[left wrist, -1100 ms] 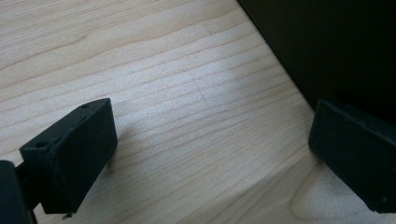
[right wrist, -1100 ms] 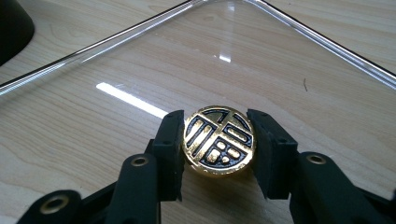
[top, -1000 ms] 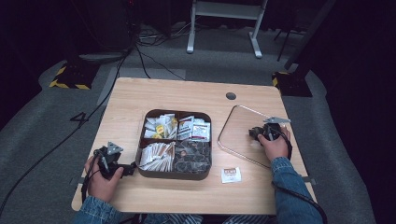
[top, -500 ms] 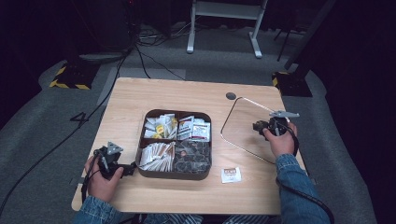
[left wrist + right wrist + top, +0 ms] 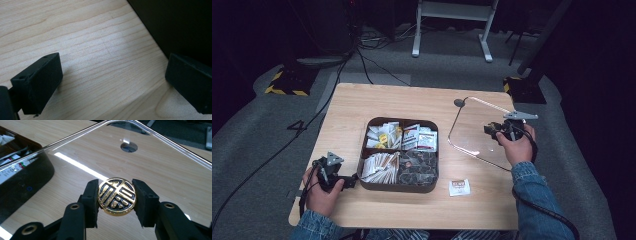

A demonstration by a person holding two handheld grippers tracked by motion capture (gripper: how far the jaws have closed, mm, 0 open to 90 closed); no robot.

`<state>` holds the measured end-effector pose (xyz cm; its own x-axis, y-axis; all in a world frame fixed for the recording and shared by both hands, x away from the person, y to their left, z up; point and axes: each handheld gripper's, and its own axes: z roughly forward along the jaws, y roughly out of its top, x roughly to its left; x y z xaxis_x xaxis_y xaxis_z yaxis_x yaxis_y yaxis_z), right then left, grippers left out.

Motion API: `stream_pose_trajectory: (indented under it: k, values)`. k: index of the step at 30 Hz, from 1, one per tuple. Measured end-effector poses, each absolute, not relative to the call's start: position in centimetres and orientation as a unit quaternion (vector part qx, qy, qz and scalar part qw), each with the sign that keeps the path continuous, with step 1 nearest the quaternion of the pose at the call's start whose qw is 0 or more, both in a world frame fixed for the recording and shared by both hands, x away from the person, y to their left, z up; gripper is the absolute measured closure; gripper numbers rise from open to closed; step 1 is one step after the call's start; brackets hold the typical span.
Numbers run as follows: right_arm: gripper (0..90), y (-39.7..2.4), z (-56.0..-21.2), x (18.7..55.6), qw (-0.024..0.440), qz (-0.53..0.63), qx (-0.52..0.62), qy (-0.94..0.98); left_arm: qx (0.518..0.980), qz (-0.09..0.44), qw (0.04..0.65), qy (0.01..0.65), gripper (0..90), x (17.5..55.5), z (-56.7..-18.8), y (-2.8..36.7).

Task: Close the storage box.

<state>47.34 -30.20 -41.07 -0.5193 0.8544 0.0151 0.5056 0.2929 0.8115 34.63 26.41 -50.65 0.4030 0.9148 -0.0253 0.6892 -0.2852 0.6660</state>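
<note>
A clear square lid (image 5: 476, 136) with a round gold-and-black knob (image 5: 117, 196) hangs tilted over the right side of the wooden table. My right gripper (image 5: 116, 198) is shut on that knob, one pad on each side; in the high view the right gripper (image 5: 490, 131) is off the tabletop. A dark four-compartment tray (image 5: 399, 189) of sachets and packets stands uncovered at the table's middle. My left gripper (image 5: 352, 179) rests on the wood at the tray's front left corner, open, with bare wood between its jaws and the tray's dark wall (image 5: 180, 25) just beyond.
One loose sachet (image 5: 459, 187) lies on the table in front of the lid, right of the tray. A round hole (image 5: 459, 103) is in the tabletop near the far edge. Seen through the lid, the tray's corner (image 5: 25, 172) is to the left.
My right gripper has risen with the knob, lifting the clear lid off the table and tilting it. The left hand has stayed where it was.
</note>
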Motion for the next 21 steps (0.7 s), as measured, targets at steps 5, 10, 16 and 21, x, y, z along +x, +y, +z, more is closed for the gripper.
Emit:
stream_pose_trajectory:
  k: [5,10,16,21]
  values:
    - [59.0,-29.2,-39.9,47.1,0.217,0.402,0.431,0.778,0.781,0.185,0.305,0.513,1.5,34.6,-50.7,26.4]
    - [59.0,-27.7,-38.9,46.9,0.212,0.404,0.420,0.785,0.781,0.184,0.305,0.513,1.5,34.6,-50.7,26.4]
    - [59.0,-25.5,-37.8,46.7,0.203,0.408,0.407,0.792,0.780,0.183,0.306,0.514,1.5,34.6,-50.7,26.4]
    - [59.0,-22.3,-36.5,46.5,0.200,0.411,0.381,0.804,0.780,0.183,0.306,0.514,1.5,34.6,-50.7,26.4]
